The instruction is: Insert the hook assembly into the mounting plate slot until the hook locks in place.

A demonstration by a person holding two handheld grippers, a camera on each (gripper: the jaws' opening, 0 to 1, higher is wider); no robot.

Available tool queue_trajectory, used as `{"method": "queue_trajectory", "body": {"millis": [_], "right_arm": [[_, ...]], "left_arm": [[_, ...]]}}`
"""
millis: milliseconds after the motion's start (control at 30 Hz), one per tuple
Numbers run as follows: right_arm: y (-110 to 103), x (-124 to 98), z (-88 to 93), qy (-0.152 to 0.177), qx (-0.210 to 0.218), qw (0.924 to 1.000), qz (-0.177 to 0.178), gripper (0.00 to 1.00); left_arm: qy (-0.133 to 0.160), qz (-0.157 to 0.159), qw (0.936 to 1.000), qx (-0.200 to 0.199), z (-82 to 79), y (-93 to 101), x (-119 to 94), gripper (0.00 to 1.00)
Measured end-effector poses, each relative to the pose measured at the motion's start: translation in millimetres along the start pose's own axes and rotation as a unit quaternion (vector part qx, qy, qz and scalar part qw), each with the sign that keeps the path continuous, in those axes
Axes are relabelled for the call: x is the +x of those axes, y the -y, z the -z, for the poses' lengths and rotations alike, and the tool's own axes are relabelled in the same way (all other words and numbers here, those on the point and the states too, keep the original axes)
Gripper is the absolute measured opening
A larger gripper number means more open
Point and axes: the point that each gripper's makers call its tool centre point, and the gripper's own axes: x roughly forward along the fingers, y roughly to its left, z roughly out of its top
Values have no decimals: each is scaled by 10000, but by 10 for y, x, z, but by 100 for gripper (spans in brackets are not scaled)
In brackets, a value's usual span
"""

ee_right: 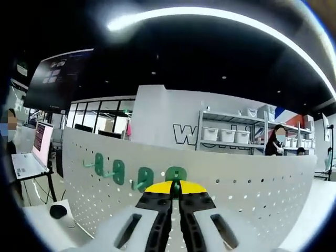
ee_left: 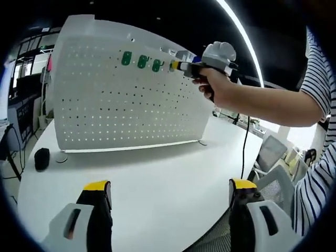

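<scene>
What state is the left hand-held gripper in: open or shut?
Open: the left hand-held gripper has yellow-tipped jaws standing wide apart over the white table, holding nothing.

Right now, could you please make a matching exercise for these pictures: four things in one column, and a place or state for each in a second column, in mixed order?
Things:
1. left claw
2. right claw
3. pegboard
4. black round object

Places or states:
A. stands upright on the white table
B. open, holding nothing
C. lies on the table beside the board's end
D. shut on a green hook at the board's top row

Pairs: 1-B, 2-D, 3-A, 4-C
</scene>
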Motion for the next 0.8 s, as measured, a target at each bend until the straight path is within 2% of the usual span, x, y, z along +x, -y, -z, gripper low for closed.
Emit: {"method": "queue_trajectory", "body": {"millis": [100,200,800], "right_arm": [[6,20,31,-46,209,9998,-4,0],[-1,49,51,-57,99,9999,-5,0],[22,123,118,-94,150,9998,96,0]], "left_arm": [[56,-34,10000,-70,0,-12,-13,94],[45,-32,9999,-112,8,-13,-14,93],[8,-203,9998,-61,-9,-135,-37,93]]}}
